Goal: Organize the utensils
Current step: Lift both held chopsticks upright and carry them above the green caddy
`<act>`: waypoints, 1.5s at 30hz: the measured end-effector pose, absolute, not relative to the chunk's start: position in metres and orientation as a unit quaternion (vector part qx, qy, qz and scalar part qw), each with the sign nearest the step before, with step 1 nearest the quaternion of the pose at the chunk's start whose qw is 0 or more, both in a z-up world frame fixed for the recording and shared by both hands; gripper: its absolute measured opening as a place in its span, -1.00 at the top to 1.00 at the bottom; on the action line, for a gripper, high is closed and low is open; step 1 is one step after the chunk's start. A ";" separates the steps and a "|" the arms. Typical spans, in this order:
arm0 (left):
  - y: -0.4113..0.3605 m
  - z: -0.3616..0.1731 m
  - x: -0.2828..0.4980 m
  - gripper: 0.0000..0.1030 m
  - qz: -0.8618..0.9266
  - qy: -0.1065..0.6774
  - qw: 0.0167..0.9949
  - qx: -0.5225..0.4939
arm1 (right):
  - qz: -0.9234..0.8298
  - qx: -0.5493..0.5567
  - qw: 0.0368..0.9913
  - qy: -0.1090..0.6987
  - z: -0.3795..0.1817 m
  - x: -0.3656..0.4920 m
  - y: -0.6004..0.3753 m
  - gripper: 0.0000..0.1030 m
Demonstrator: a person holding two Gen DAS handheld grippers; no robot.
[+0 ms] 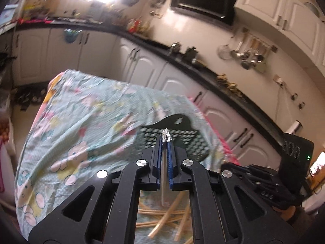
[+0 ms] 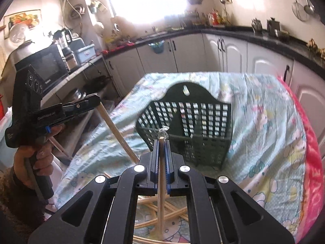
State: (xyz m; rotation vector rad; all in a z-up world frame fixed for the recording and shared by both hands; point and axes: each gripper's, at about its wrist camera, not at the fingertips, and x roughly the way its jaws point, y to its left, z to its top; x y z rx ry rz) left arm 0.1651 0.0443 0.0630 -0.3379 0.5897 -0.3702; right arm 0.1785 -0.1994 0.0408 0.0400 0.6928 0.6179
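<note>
1. A cartoon-print tablecloth [image 2: 262, 122] in pale green covers the tabletop, with a pink cloth [image 2: 312, 162] showing at its right edge.
2. A black microwave [image 2: 46, 67] stands on the counter at left, a blue container [image 2: 86, 52] beside it.
3. White cabinet doors [image 2: 229, 52] run under a dark countertop [image 2: 264, 35].
4. Ladles and a strainer [image 1: 246, 56] hang on the wall.
5. A bright window [image 2: 146, 0] glares above.

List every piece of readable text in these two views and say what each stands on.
"OVE", orange letters, possibly part of a longer word: pink cloth at the table's edge.
White label on the left gripper: too blurred to read.
Brand mark on the microwave: too small and blurred to read.
</note>
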 end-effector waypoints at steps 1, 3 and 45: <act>0.041 0.069 0.162 0.95 -0.187 0.282 0.927 -0.161 | 0.300 0.019 0.895 0.328 0.045 0.176 -0.199 0.90; 0.033 0.081 0.157 0.95 -0.198 0.271 0.929 -0.155 | 0.303 0.019 0.898 0.317 0.054 0.171 -0.199 0.90; -0.020 0.134 0.215 0.95 -0.161 0.191 0.966 -0.063 | 0.208 0.002 0.967 0.145 0.151 0.230 -0.239 0.90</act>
